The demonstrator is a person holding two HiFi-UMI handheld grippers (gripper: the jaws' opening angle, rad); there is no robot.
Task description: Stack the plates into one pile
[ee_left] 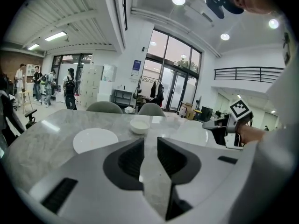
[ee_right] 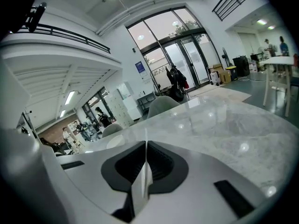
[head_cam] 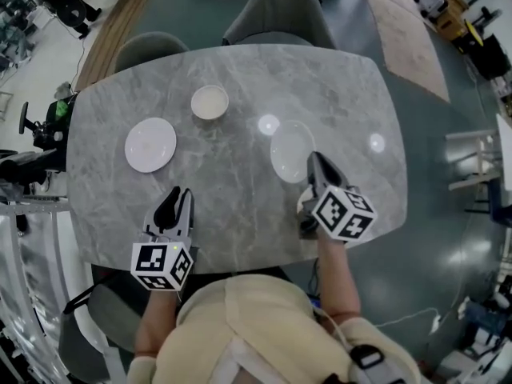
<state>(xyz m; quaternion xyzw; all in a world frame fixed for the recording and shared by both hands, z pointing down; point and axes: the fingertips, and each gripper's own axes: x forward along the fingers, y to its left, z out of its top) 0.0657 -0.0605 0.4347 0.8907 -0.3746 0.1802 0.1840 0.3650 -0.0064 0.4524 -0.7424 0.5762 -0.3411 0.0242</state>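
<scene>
While the right hand-held gripper has its jaws together, with only a thin pale sliver between them and nothing I can make out in there, the grey plate sits right at its tips, just ahead and a bit to the left. From the head view the tips overlap the plate's right rim, but I can't tell whether they touch it. The left hand-held gripper is near the front edge with its jaws apart, just marble showing through the gap. The white plate lies flat on the table, ahead of that gripper and slightly to its left, well apart from it. The small bowl is further out, ahead and to its right, roughly between the two plates but nearer the far side. So all three dishes lie separate, none stacked, with open marble between them and the grippers. The table is grey marble with rounded corners and a few ceiling-light glints, and two grey chairs are tucked in on the far side. The room is a big bright hall with tall glass doors, a balcony railing and some people way off to the left.
</scene>
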